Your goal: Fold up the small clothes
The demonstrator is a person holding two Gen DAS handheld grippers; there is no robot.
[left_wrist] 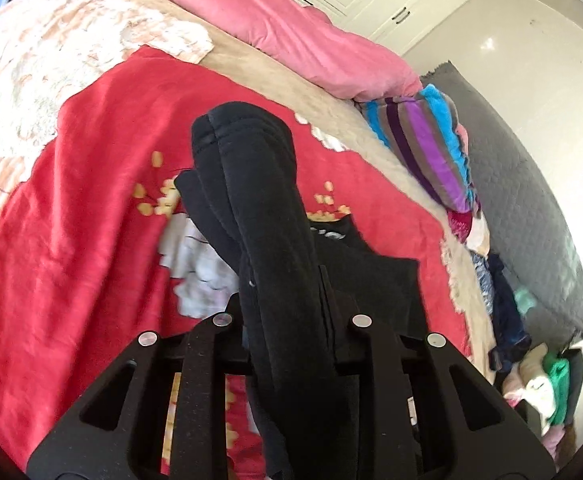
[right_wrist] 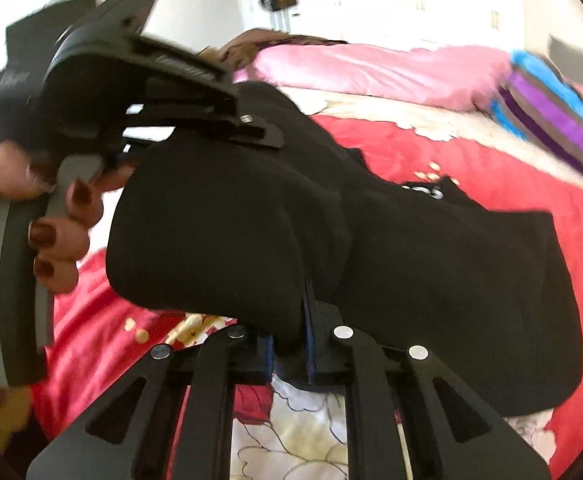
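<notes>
Both claws are clamped on the same black garment (right_wrist: 371, 240), and that shared hold is what the coming move turns on. The left claw (left_wrist: 287, 312) is clenched on a bunched, doubled edge of the cloth; in its own view the fabric runs straight out from between the fingers, away from the camera and up, ending in a rounded seamed fold above the red blanket (left_wrist: 71, 220) on the bed. The right claw (right_wrist: 287, 344) is likewise closed tight on a lower edge of the garment, which bulges up and over its fingers. From the right wrist view the left claw (right_wrist: 267, 136) sits up and to the left, pinching the cloth's upper edge, with the person's hand (right_wrist: 51, 220) wrapped around its handle. So the garment's long axis looks to run between the two claws, from the left one high and near to the right one lower, with the rest of the cloth trailing rightward onto the blanket. Neither hand is nearer in any useful sense, since each already has its corner. My judgement is that the garment is lifted partway off the bed, mid-fold, and the next move depends on carrying both held edges together toward the part resting on the blanket, near the striped bundle (left_wrist: 423, 140) side.
</notes>
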